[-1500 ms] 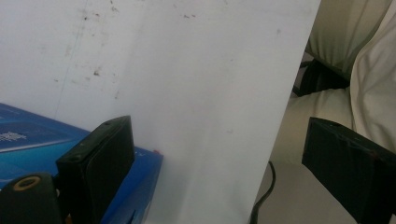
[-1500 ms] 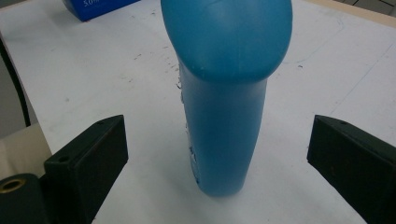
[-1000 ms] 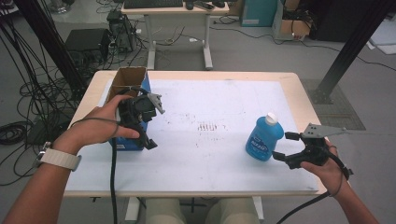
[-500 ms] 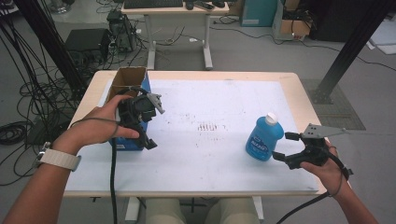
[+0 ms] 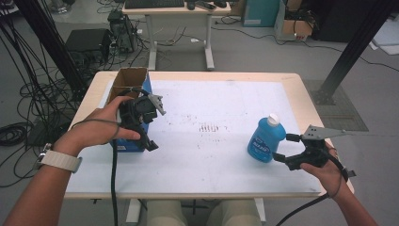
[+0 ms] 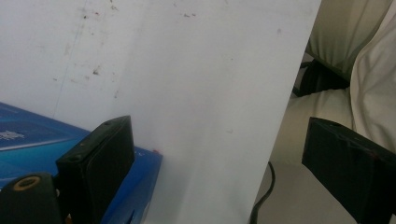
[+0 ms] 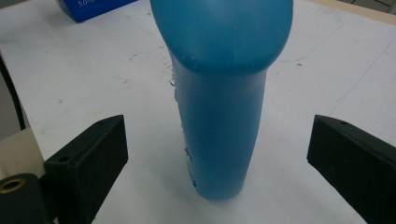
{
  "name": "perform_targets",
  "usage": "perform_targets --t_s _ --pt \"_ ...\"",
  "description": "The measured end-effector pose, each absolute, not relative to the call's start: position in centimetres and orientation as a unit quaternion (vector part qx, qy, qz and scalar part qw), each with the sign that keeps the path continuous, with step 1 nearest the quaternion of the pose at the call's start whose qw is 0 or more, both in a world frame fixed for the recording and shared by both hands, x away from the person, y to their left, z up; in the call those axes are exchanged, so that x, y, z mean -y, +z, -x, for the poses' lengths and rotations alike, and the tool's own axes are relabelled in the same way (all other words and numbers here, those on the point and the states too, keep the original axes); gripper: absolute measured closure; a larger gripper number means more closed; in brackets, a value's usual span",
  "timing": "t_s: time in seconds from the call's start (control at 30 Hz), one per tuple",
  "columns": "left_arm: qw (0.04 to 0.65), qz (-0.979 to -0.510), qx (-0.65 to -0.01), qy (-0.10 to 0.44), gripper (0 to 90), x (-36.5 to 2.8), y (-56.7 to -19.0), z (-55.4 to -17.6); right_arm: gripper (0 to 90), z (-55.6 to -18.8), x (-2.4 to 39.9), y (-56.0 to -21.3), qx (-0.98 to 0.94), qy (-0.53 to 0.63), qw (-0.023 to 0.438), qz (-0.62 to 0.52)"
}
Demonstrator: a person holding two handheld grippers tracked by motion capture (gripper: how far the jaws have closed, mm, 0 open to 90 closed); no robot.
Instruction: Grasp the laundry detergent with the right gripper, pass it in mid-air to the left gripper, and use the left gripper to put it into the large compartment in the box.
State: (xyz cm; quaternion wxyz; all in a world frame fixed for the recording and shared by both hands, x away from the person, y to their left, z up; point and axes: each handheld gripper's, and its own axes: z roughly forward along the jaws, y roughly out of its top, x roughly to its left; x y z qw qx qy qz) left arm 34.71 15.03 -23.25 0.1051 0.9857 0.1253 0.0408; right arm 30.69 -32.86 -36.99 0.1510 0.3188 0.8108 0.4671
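Counter: the counter [image 5: 301, 89] has a pale wood edge and a white sheet on top, with small dark smudges near the middle.
Blue bottle: the blue bottle [image 5: 266, 139] has a white cap and stands up on the right side of the counter.
Right gripper: the right gripper [image 5: 282, 148] sits just beside the blue bottle. Its jaws are wide open, one on each side of the bottle, and they do not touch it.
Blue box: the blue box [image 5: 127, 84] is open on top, brown inside, and stands at the left of the counter.
Left gripper: the left gripper [image 5: 149, 139] is held over the blue box. Its jaws are wide open and hold nothing.
Room: grey floor, lots of black cables [image 5: 19, 94] on the left, and another desk [image 5: 176, 9] farther back.
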Motion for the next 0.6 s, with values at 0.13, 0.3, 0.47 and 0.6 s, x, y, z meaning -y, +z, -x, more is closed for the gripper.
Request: perform_targets --t_s 0.13,0.3,0.47,0.6 --pt "0.105 -0.985 -0.127 0.041 9.7 -15.07 -23.28 -34.68 5.2 -30.86 32.62 -37.14 -0.810 0.469 0.153 -0.318" --pt "0.106 -0.985 -0.129 0.039 9.7 -15.11 -23.33 -34.65 5.2 -31.13 32.34 -37.28 -0.808 0.470 0.157 -0.318" --pt "0.107 -0.986 -0.125 0.035 9.7 -15.20 -23.36 -34.74 5.5 -31.12 32.09 -37.43 -0.805 0.466 0.152 -0.334" --pt "0.106 -0.985 -0.129 0.038 9.7 -15.22 -23.38 -34.66 5.6 -31.60 32.02 -37.75 -0.806 0.474 0.161 -0.317"
